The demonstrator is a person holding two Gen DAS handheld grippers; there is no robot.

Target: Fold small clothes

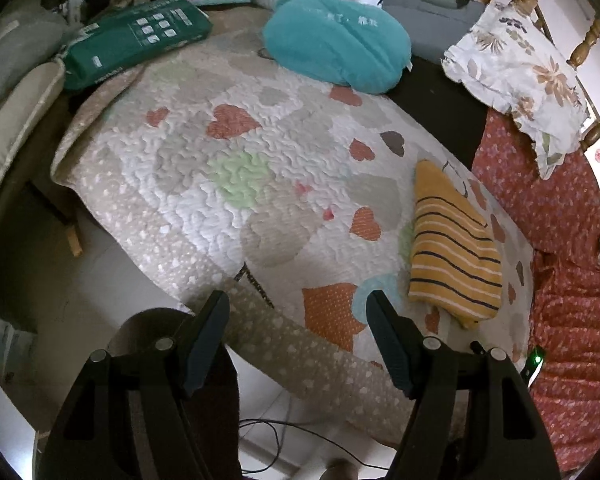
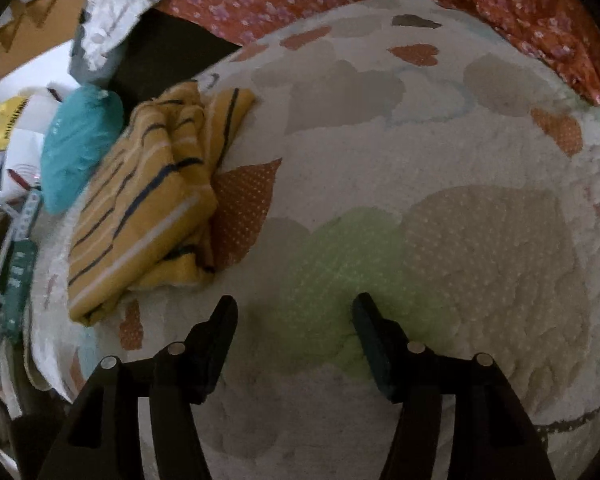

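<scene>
Yellow striped garment (image 1: 454, 246) lies folded on the heart-patterned quilt (image 1: 236, 168), while the left gripper (image 1: 298, 306) and the right gripper (image 2: 294, 310) both stand open, holding nothing.

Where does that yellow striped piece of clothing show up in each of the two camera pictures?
Left wrist view: the yellow striped garment lies folded at lower right, on the heart-patterned quilt.
Right wrist view: it sits at left of centre, folded.
Shared landmark: the teal pillow, beyond the garment in both.
</scene>
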